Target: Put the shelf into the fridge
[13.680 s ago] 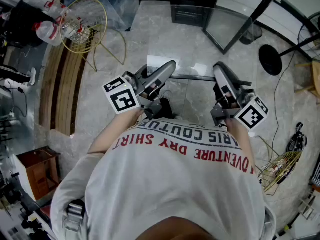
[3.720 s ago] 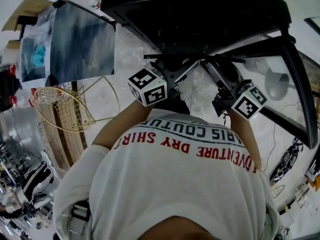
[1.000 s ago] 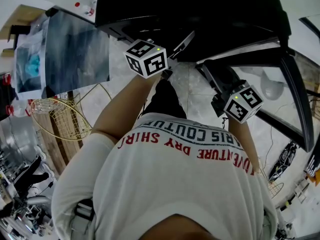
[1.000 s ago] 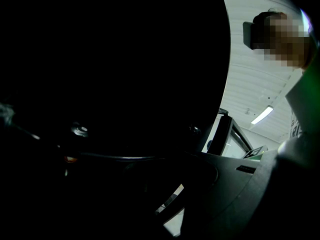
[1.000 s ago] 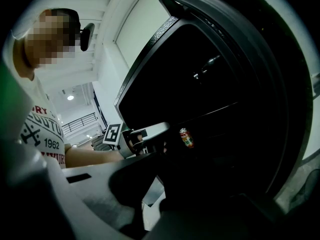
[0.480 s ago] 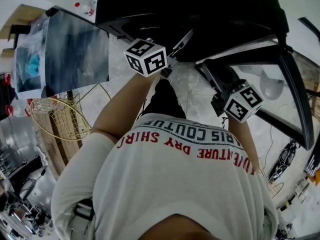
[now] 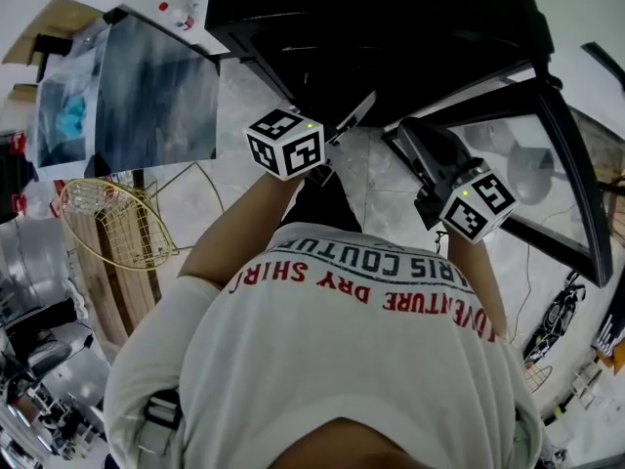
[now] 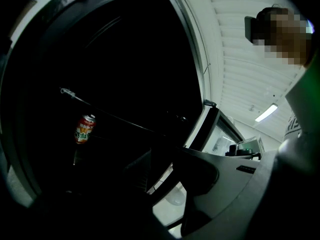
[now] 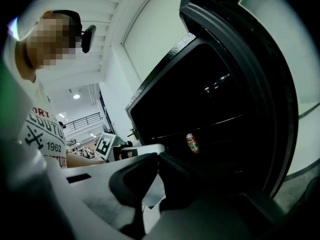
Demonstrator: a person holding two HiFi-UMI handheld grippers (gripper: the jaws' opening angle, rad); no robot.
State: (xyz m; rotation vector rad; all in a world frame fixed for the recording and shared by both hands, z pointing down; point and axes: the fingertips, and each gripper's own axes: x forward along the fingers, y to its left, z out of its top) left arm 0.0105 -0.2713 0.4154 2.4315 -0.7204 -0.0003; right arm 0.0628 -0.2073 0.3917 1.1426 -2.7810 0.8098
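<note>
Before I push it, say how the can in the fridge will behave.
The can stands on end, tall and narrow: a high push would probably tip it. Its round wall suggests it would roll once down. Full or empty cannot be told.

Glossy stone floor (image 7: pixel 244 106), glass fridge door (image 7: pixel 518 164)

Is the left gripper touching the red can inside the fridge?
Apart. The left gripper view shows the can standing deep in the dark fridge, far beyond the open jaws of the left gripper.
</note>
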